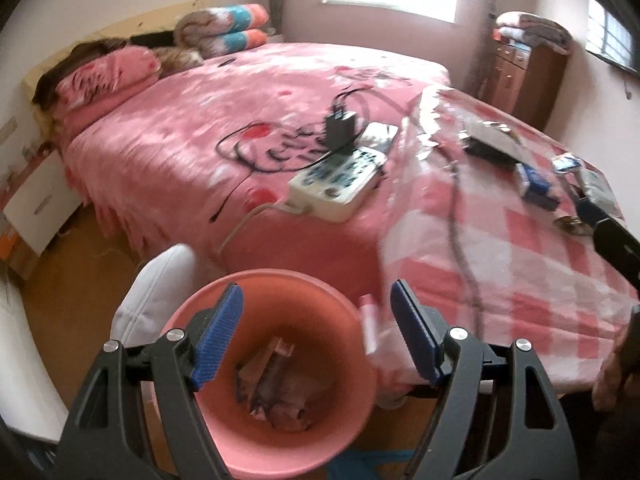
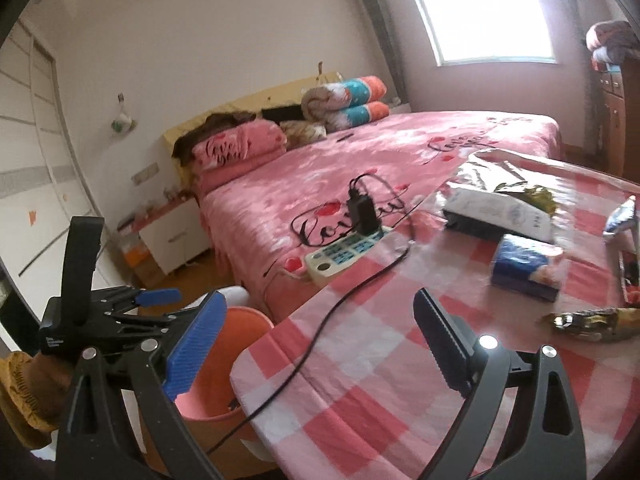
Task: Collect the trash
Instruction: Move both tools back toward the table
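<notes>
Hovering my left gripper (image 1: 316,336), jaws released and empty, over the bin (image 1: 348,424) holding trash, aiming my right gripper (image 2: 316,348), also spread empty, at the wrapper (image 2: 592,322) on the tabletop (image 2: 360,364); risking snagging the cable (image 2: 344,296).

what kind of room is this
A home bedroom, most likely: a bed with pink bedding and pillows, a bedside cabinet, and a checked-cloth table beside it.
</notes>
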The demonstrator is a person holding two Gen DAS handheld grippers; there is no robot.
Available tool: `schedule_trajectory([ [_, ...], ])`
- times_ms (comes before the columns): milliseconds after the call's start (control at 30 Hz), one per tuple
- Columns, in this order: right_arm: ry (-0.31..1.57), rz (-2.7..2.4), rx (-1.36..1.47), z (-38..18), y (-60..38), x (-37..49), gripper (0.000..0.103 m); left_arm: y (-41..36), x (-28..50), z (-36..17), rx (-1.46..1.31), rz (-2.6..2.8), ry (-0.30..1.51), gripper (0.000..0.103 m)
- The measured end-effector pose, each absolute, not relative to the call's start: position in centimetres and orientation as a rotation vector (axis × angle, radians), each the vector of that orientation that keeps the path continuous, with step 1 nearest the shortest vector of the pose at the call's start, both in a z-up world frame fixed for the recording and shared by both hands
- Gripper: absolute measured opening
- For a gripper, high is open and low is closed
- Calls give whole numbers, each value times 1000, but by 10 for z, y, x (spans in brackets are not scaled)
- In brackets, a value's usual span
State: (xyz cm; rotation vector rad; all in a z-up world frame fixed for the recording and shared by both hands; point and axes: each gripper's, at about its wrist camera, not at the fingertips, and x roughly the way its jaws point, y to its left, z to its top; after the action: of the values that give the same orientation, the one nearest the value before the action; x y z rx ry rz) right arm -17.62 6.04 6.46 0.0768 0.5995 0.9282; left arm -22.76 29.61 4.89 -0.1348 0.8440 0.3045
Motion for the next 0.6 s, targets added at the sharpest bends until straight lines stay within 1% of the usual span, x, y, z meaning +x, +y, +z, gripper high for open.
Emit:
schedule_trajectory([
  [300,548,805,209,76,-10,-157,94,244,-202,91,-57,205,779,77],
  [500,548,699,292,75,-53,-138,94,211,-171,113,-85,114,762,77],
  [600,541,631,329,74,-80,-127,94,197,-156,115,-121,66,780,77],
])
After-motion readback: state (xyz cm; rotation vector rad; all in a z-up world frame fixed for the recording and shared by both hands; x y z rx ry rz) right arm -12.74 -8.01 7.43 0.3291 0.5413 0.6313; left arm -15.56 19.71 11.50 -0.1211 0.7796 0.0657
